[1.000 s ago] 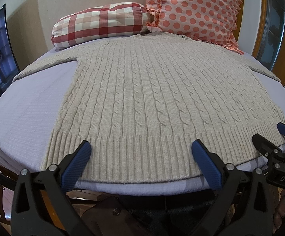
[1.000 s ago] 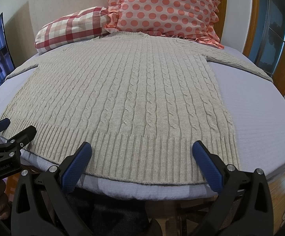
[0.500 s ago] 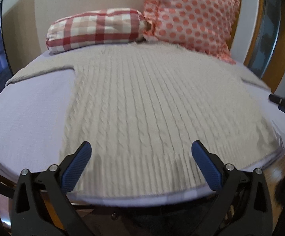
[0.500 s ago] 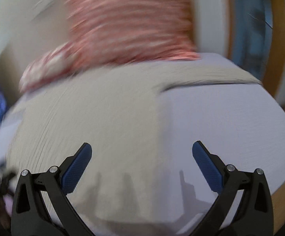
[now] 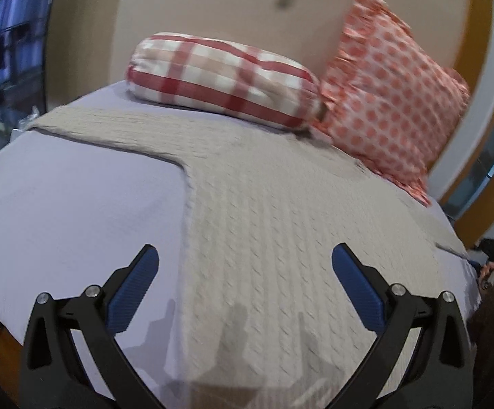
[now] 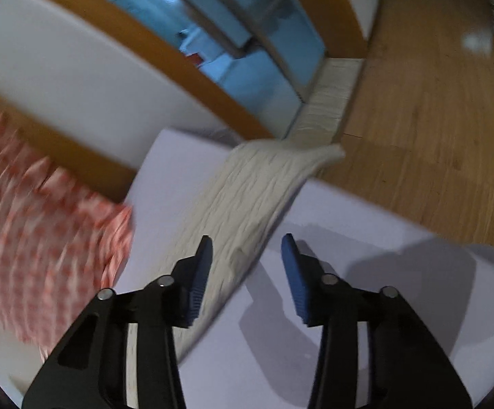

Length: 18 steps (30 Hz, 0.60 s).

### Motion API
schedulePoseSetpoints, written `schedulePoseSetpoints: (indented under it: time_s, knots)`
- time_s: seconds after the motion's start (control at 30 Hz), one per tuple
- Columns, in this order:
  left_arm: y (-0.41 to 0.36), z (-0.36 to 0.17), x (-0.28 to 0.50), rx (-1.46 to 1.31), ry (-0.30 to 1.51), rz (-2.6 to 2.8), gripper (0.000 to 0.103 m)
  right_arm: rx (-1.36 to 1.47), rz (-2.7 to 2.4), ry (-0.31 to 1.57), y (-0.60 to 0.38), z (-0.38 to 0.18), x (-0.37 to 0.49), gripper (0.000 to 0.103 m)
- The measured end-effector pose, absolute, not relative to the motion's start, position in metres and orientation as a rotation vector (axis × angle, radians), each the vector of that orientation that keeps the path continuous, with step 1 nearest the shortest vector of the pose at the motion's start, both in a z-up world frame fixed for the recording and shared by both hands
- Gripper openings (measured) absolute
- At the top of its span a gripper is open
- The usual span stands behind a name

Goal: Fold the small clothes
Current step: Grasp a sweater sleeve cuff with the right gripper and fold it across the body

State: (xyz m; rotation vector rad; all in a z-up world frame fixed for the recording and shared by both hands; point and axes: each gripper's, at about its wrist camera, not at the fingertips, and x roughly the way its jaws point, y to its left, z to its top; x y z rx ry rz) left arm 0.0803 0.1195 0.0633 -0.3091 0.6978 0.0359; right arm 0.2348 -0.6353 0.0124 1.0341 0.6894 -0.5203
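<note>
A beige cable-knit sweater (image 5: 264,225) lies flat on a lilac sheet (image 5: 76,204), its left sleeve (image 5: 104,126) stretched out to the left. My left gripper (image 5: 245,272) is wide open and empty over the sweater's left side near the hem. In the right wrist view the sweater's right sleeve (image 6: 257,187) runs to the bed's edge, its cuff hanging over. My right gripper (image 6: 247,259) is open, partly closed in, just above the sleeve's near part, holding nothing.
A red-checked pillow (image 5: 219,75) and a pink dotted cushion (image 5: 393,95) stand at the head of the bed; the cushion also shows in the right wrist view (image 6: 42,238). Wooden floor (image 6: 434,119) and a wood-framed glass door (image 6: 230,41) lie beyond the bed's right edge.
Both grippers have left the hem. The left moved forward and left over the sweater body. The right swung out to the right sleeve and its jaws have narrowed.
</note>
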Motion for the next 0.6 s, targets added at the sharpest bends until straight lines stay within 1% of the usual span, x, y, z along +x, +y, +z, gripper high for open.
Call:
schedulePoseSetpoints:
  time_s: [0.1, 0.17, 0.23, 0.3, 0.37, 0.43, 0.47, 0.6]
  knots:
    - [0.131, 0.064, 0.087, -0.288, 0.696, 0.098, 0.101, 1.079, -0.563, 0.640, -0.642, 0.006, 0.242, 0.034]
    - [0.138, 0.065, 0.090, -0.287, 0.696, 0.122, 0.101, 1.122, -0.573, 0.589, -0.650, 0.002, 0.231, 0.031]
    - [0.144, 0.064, 0.091, -0.290, 0.697, 0.137, 0.101, 1.170, -0.575, 0.533, -0.656, -0.004, 0.226, 0.025]
    - [0.150, 0.063, 0.092, -0.289, 0.700, 0.153, 0.101, 1.188, -0.577, 0.506, -0.664, -0.011, 0.224, 0.010]
    - [0.157, 0.062, 0.093, -0.291, 0.701, 0.168, 0.101, 1.125, -0.582, 0.498, -0.659, -0.004, 0.223, 0.010]
    - [0.165, 0.062, 0.093, -0.290, 0.698, 0.184, 0.101, 0.922, -0.572, 0.469, -0.635, 0.029, 0.226, 0.009]
    - [0.171, 0.063, 0.093, -0.287, 0.693, 0.197, 0.101, 0.797, -0.543, 0.455, -0.612, 0.053, 0.235, 0.009]
    - [0.190, 0.069, 0.094, -0.273, 0.670, 0.258, 0.101, 0.510, -0.326, 0.416, -0.507, 0.122, 0.263, 0.009]
